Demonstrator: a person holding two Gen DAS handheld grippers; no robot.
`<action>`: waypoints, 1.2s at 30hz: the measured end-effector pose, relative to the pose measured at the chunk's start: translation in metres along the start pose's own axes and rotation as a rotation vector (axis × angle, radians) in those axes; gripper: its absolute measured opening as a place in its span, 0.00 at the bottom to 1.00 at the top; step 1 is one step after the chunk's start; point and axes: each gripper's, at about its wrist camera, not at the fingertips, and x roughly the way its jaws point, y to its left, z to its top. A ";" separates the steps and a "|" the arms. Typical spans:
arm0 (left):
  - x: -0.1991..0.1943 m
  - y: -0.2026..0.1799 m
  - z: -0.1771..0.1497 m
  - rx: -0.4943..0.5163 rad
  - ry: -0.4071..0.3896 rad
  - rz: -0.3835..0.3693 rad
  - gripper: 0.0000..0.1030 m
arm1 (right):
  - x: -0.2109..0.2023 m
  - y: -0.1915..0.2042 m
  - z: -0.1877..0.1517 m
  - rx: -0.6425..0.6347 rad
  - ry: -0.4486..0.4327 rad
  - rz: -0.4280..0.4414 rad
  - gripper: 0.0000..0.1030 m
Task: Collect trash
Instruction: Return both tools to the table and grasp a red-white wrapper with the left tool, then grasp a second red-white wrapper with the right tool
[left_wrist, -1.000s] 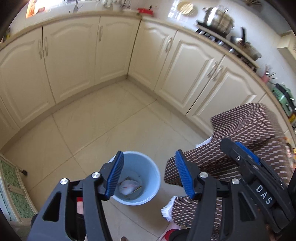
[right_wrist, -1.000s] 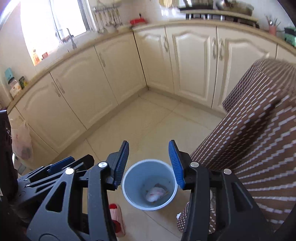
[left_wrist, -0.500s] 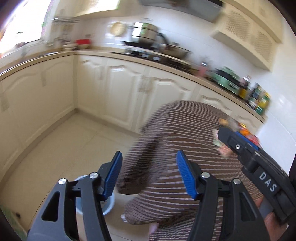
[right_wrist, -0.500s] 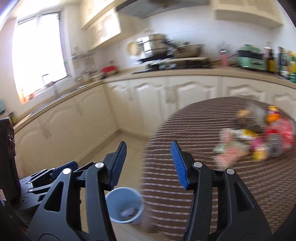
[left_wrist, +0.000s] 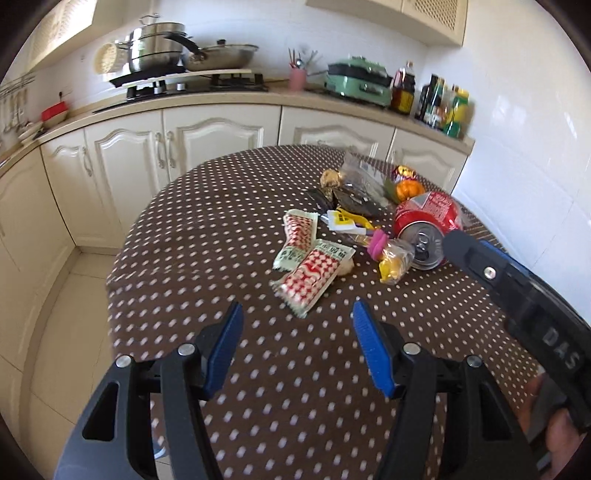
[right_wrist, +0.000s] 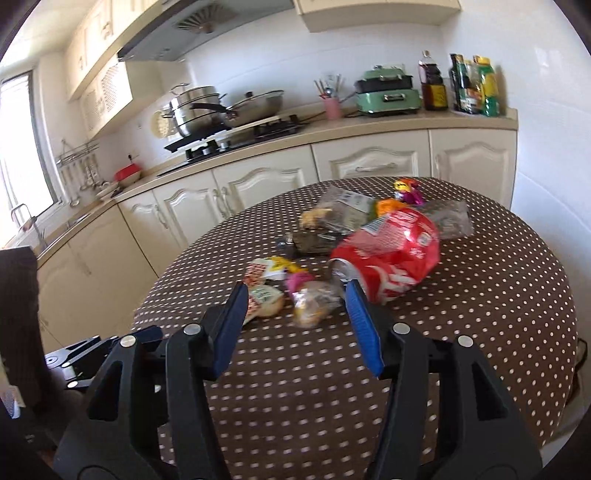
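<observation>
Trash lies in a heap on the round table (left_wrist: 229, 206) with the brown dotted cloth: a crushed red can (left_wrist: 428, 221) (right_wrist: 391, 247), two red-and-white wrappers (left_wrist: 308, 275), a clear yellow wrapper (left_wrist: 393, 258) (right_wrist: 314, 302), dark packets (left_wrist: 354, 201) and an orange piece (left_wrist: 408, 188). My left gripper (left_wrist: 295, 332) hangs open over the near cloth, just short of the wrappers, nothing between its fingers. My right gripper (right_wrist: 295, 314) hovers in front of the yellow wrapper and the can, its jaws opening and empty. Its black body (left_wrist: 517, 306) shows at the right of the left wrist view.
Cream cabinets (left_wrist: 192, 136) curve behind the table under a counter with pots on a stove (left_wrist: 173, 48), a green appliance (left_wrist: 358, 81) and bottles (left_wrist: 443, 103). Tiled floor (left_wrist: 66, 314) lies left of the table. A hand (left_wrist: 557, 435) holds the right gripper.
Both grippers swung away from the blue bin on the floor, rose, and now face the table with the trash heap. The right jaws have widened. The bin has left both views.
</observation>
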 end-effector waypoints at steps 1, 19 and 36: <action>0.005 -0.001 0.001 0.007 0.013 -0.007 0.59 | 0.001 -0.003 0.001 0.008 0.006 0.003 0.54; 0.044 0.003 0.014 -0.006 0.082 -0.015 0.20 | 0.033 0.005 0.008 0.015 0.085 0.021 0.57; -0.027 0.128 0.004 -0.295 -0.098 0.113 0.19 | 0.122 0.098 0.015 -0.161 0.265 0.022 0.56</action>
